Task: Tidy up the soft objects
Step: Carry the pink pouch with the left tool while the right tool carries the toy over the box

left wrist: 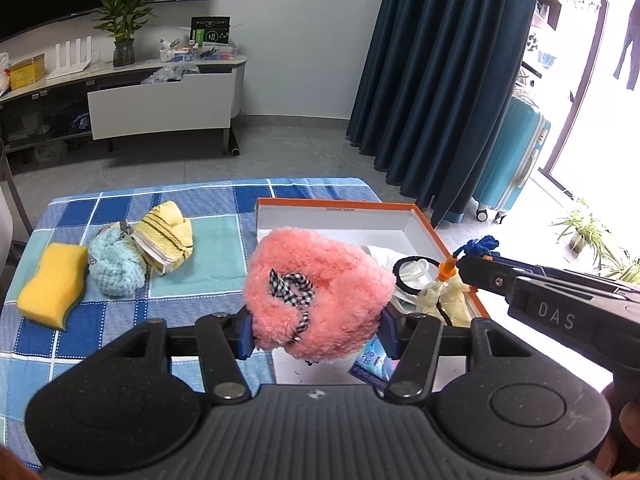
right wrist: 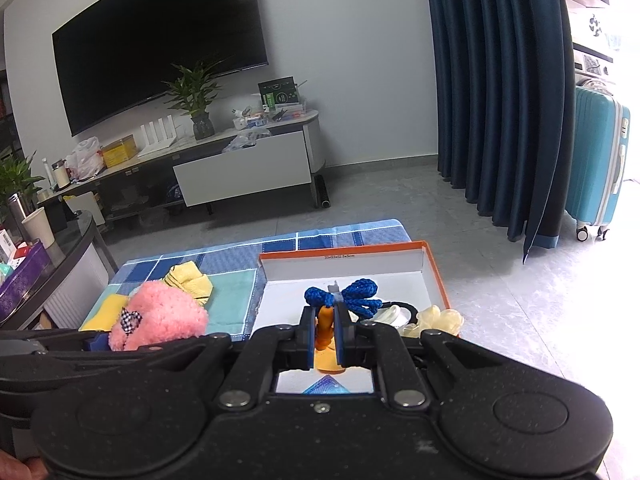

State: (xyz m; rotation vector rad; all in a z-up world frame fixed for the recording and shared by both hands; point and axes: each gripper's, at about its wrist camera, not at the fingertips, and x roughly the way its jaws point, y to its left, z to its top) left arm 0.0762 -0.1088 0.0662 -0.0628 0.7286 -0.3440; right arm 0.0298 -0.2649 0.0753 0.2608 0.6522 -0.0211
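Living room with white walls and grey tiled floor (left wrist: 304, 152). A dark television (right wrist: 160, 48) hangs above a low cabinet (right wrist: 240, 168). Navy curtains (left wrist: 440, 80) flank a bright doorway beside a turquoise suitcase (right wrist: 600, 160).

A: What colours were on the table?

B: The tablecloth (left wrist: 120, 208) was a check of dark blue, pale blue and teal squares with white dotted lines. At its nine o'clock side lay a yellow sponge (left wrist: 54, 280), a pale blue fluffy pouch (left wrist: 116, 264) and a yellow cloth (left wrist: 166, 236) with dark stripes.

A: And the box?

B: The box (left wrist: 424, 224) was white inside with an orange rim. At its three o'clock side lay a cream scrunchie (right wrist: 440, 318).

A: Anything held?

B: A pink fluffy pouch (left wrist: 316, 296) with a black-and-white gingham bow, and an orange piece (right wrist: 325, 330) tied with royal blue cord (right wrist: 352, 296).
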